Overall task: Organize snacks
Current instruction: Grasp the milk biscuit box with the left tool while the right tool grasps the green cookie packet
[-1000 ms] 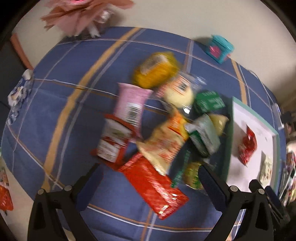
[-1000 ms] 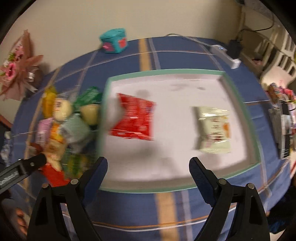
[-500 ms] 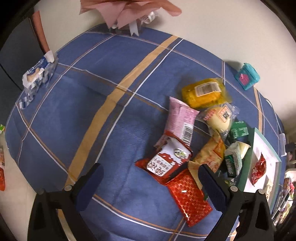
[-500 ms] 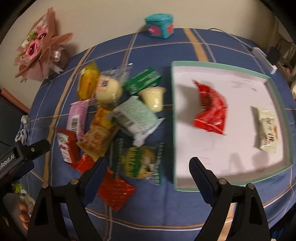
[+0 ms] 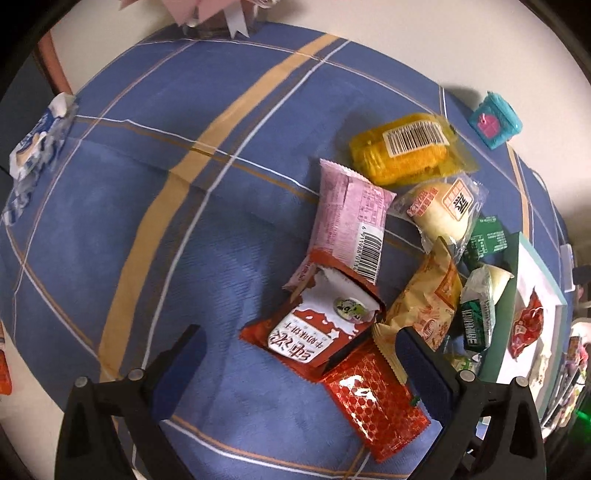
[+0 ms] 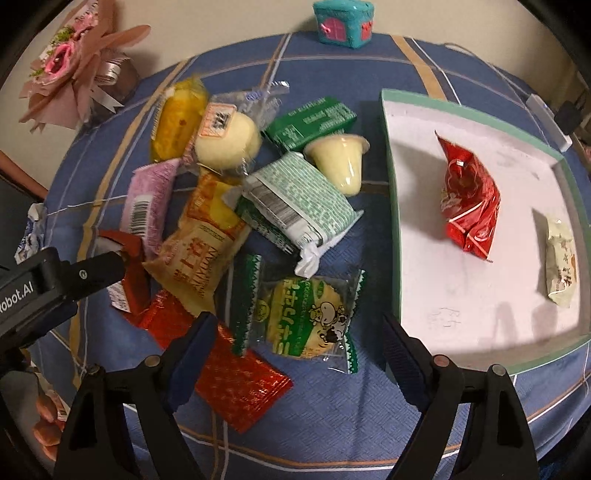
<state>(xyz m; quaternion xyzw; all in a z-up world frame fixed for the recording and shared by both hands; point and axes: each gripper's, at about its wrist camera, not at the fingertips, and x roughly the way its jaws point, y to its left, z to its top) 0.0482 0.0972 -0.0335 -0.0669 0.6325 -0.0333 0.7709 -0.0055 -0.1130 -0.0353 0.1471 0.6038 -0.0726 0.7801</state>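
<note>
A pile of snack packets lies on a blue plaid tablecloth (image 5: 110, 240). My left gripper (image 5: 299, 365) is open and empty, hovering over a red and white packet (image 5: 317, 328) and a shiny red packet (image 5: 373, 402); it also shows at the left of the right wrist view (image 6: 85, 273). My right gripper (image 6: 299, 350) is open and empty above a green cracker packet (image 6: 303, 317). To its right is a green-rimmed white tray (image 6: 391, 206) holding a red packet (image 6: 469, 206) and a pale packet (image 6: 561, 266).
The pile also has a pink packet (image 5: 351, 218), a yellow corn packet (image 5: 406, 147), a bun (image 6: 225, 140), a jelly cup (image 6: 340, 158) and a mint-green packet (image 6: 299, 206). A teal box (image 6: 343, 22), a bouquet (image 6: 74, 74) and a power strip (image 6: 546, 122) lie around.
Both grippers swung left from the tray toward the snack pile and came lower and closer. Both stayed open and empty.
</note>
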